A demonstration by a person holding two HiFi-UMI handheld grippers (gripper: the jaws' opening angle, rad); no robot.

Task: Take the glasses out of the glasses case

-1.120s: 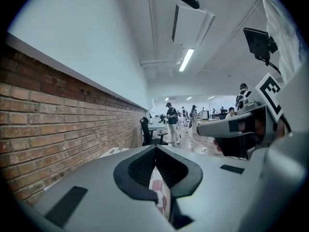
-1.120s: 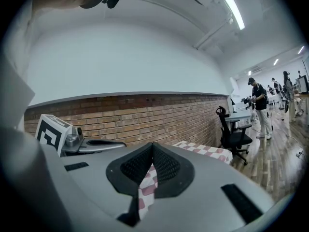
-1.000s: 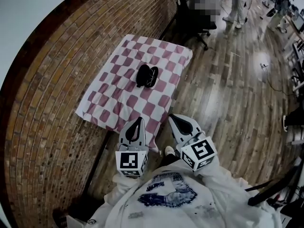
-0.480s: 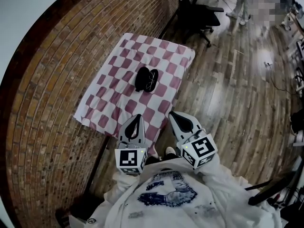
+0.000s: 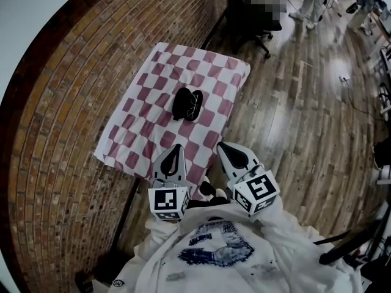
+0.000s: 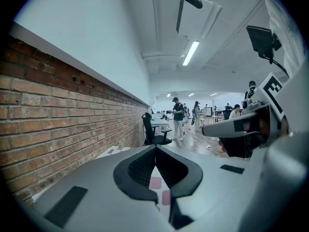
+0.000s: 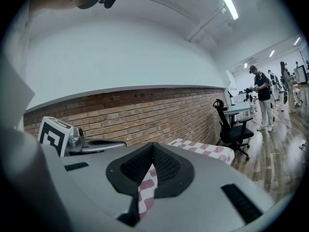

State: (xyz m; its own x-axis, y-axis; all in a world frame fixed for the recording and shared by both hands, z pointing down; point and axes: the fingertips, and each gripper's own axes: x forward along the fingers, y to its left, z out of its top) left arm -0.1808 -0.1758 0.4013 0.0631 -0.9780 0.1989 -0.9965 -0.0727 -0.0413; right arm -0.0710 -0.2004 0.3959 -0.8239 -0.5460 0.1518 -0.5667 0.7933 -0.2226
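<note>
Left gripper (image 5: 178, 149), right gripper (image 5: 222, 147) closed (empty); abreast.

Brick wall (image 5: 61, 133): runs along the left side, with plain white wall (image 7: 120, 57) above it. Floor (image 5: 293, 133): glossy wood planks showing light reflections. Table (image 5: 140, 112): stands against the brick wall under a red-and-white checked cloth (image 5: 208, 72). Chair (image 5: 247, 17): black, just beyond the table. Ceiling (image 6: 164, 33): white, fitted with strip lights (image 6: 191, 52). People (image 6: 178, 117) stand far off.
</note>
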